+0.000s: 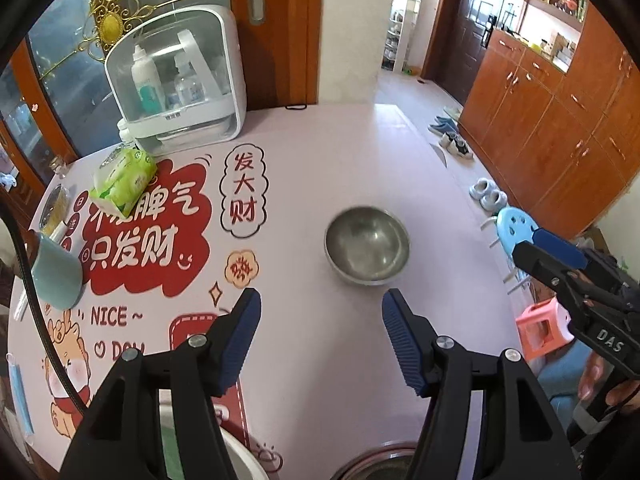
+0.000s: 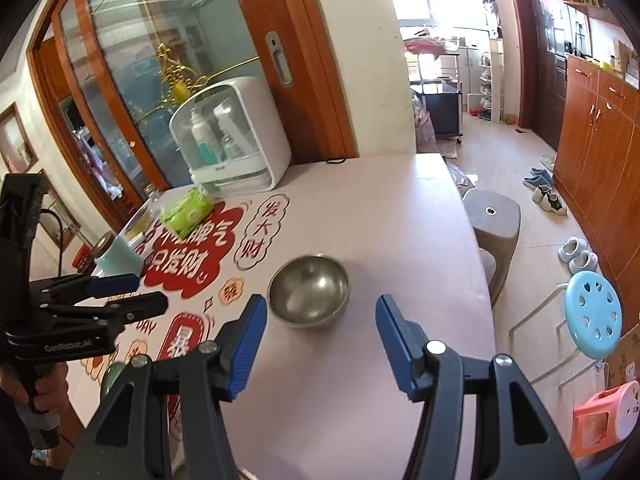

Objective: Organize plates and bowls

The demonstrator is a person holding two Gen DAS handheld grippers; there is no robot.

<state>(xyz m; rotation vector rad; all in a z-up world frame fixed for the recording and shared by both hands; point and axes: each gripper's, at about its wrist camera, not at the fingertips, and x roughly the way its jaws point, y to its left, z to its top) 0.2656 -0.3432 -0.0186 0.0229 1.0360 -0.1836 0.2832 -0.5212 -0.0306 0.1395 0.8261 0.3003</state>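
Left claw (image 1: pixel 321 312): wide — nothing between the pads.
Right claw (image 2: pixel 321 316): wide — nothing held.
Bowl (image 1: pixel 367 245): upright, near the bench (image 1: pixel 320 152) right edge.

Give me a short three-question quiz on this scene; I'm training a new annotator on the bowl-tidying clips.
1. True or false: the steel bowl stands upright and empty on the table.
2. What is between the left gripper's fingers? A) the bowl B) the tissue pack C) nothing
3. Which object lies nearer the white storage box: the tissue pack or the bowl?

Key: 1 true. 2 C; the right gripper is open and empty too. 3 the tissue pack.
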